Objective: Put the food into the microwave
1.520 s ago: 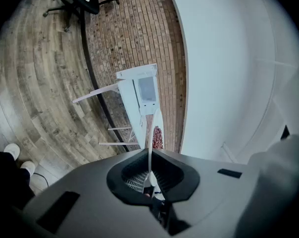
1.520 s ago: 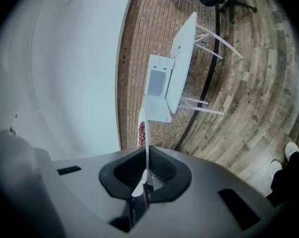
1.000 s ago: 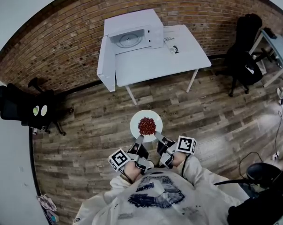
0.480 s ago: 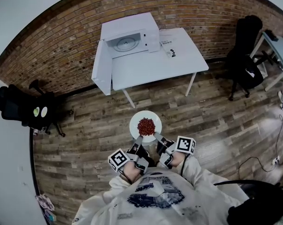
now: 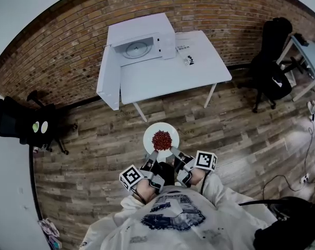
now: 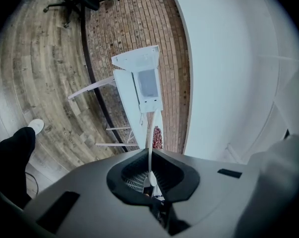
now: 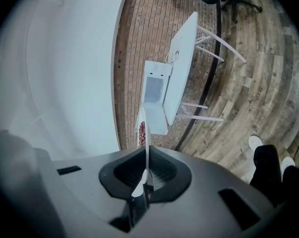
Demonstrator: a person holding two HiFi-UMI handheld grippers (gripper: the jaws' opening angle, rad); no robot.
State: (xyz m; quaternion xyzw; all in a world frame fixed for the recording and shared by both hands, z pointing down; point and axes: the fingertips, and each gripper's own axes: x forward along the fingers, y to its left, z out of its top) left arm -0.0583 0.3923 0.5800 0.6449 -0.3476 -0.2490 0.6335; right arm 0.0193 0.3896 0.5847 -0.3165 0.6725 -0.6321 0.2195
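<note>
You hold a white plate (image 5: 148,133) level in front of your chest, over the wooden floor (image 5: 95,139), with a heap of red food (image 5: 161,139) in its middle. Your left tongs (image 5: 154,153) are clamped on the plate's near rim at its left. Your right tongs (image 5: 173,150) are clamped on the near rim at its right. In the left gripper view and the right gripper view the plate shows edge-on as a thin white line pinched between each pair of jaws. Well ahead of you, apart from the plate, the white microwave (image 5: 142,35) stands at the far left corner of the white tabletop (image 5: 173,69), against the brick wall (image 5: 69,46). Its door (image 5: 109,77) hangs wide open to the left, past the tabletop's edge, and the round turntable (image 5: 134,48) shows in the cavity. A black chair (image 5: 269,61) stands to the right of the tabletop.
</note>
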